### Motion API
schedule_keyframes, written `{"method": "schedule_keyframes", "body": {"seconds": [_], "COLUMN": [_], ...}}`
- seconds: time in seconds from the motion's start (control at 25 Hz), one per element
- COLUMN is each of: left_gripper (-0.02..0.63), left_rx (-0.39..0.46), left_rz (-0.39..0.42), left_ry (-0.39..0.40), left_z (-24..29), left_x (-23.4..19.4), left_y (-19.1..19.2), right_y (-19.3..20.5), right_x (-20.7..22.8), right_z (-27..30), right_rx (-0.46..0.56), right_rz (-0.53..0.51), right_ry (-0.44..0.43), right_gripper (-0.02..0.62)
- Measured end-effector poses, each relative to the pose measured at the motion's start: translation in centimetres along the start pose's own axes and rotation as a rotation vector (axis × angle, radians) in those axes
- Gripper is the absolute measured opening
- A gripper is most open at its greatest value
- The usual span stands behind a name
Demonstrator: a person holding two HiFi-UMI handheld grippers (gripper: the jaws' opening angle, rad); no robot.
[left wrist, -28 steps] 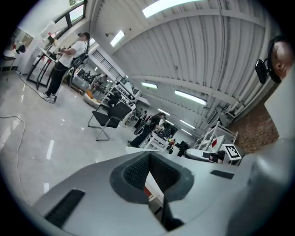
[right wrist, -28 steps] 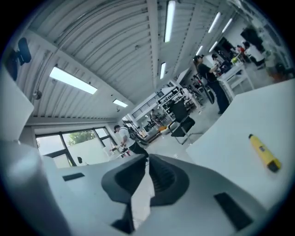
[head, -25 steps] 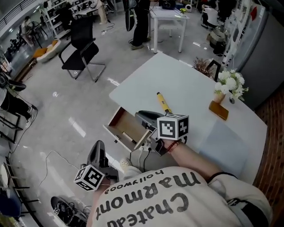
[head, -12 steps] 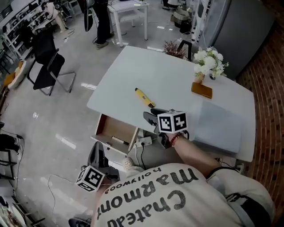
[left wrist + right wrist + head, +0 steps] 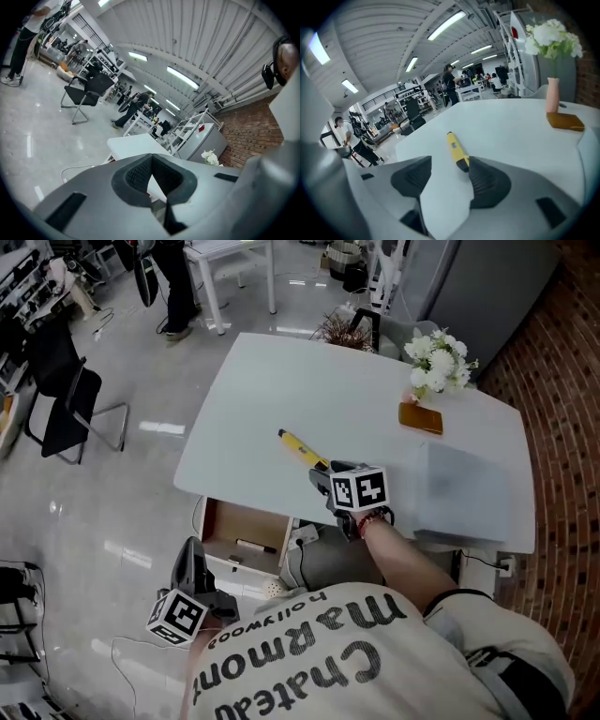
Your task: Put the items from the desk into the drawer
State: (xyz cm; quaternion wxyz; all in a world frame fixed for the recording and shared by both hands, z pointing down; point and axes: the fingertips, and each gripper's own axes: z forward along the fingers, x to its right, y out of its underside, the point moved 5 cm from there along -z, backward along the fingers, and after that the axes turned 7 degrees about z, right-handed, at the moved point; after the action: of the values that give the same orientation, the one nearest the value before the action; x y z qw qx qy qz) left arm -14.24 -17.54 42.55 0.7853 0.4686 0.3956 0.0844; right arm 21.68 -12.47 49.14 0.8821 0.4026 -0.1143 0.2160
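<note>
The yellow pen-shaped item with a dark end [image 5: 302, 448] lies flat on the white surface [image 5: 309, 371], near the front edge and closer to the left front corner. Its dark end points to the person. The right claw [image 5: 449, 164] is low over the surface just in front of this item. Its jaws stand wide apart and have just been opening. Only bare surface shows between them, and the dark end of the item lies just beside the tip of the right-hand jaw.

Under the front edge, near the left front corner, the wooden drawer [image 5: 211, 521] is pulled out, and a thin pale stick-like thing [image 5: 249, 546] lies inside. The left claw [image 5: 151, 157] is lower, beside the drawer and off the surface. Its pad tips meet and nothing is between them.

At the far edge, near the right far corner, white flowers in a pinkish vase [image 5: 436, 362] stand upright. A flat brown object [image 5: 420, 418] lies just beside them. A grey mat [image 5: 464, 488] lies near the right front corner.
</note>
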Motion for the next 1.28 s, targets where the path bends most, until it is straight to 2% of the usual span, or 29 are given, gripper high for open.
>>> {"method": "schedule_keyframes", "body": {"seconds": [0.08,0.2,0.28,0.48,0.68,0.8,1.08,1.28], "left_gripper": [0.002,0.002,0.002,0.002,0.002,0.002,0.002,0.002], "left_rx": [-0.011,-0.022,-0.027,-0.027,-0.05,-0.057,-0.074,-0.063], "left_rz": [-0.002,-0.002,-0.002,0.003,0.011,0.02,0.015,0.003], "left_ry": [-0.003,0.003,0.011,0.02,0.038,0.049,0.04,0.008], "left_z": [0.7,1.8,2.5,4.0,5.3,5.7,5.2,3.8], "left_x": [-1.2,-2.9,-3.9,-5.6,-6.4,-7.0,-6.8,-6.2], "left_y": [-0.5,-1.2,-1.5,-2.5,-3.4,-3.9,-3.3,-2.5], "right_y": [-0.2,-0.4,-0.6,-1.2,-0.6,-0.6,-0.5,-0.4], "right_x": [0.2,0.5,0.6,0.7,1.4,1.5,1.8,2.1], "right_z": [1.2,3.1,4.1,5.7,6.5,6.5,6.3,5.9], "right_rx": [-0.017,-0.048,-0.055,-0.043,-0.077,-0.068,-0.039,-0.067], "right_rz": [-0.057,-0.173,-0.204,-0.166,-0.132,-0.124,-0.124,-0.027], "right_ry": [0.032,0.087,0.113,0.139,0.167,0.194,0.206,0.187], "right_gripper": [0.275,0.284,0.282,0.259,0.254,0.219,0.192,0.175]}}
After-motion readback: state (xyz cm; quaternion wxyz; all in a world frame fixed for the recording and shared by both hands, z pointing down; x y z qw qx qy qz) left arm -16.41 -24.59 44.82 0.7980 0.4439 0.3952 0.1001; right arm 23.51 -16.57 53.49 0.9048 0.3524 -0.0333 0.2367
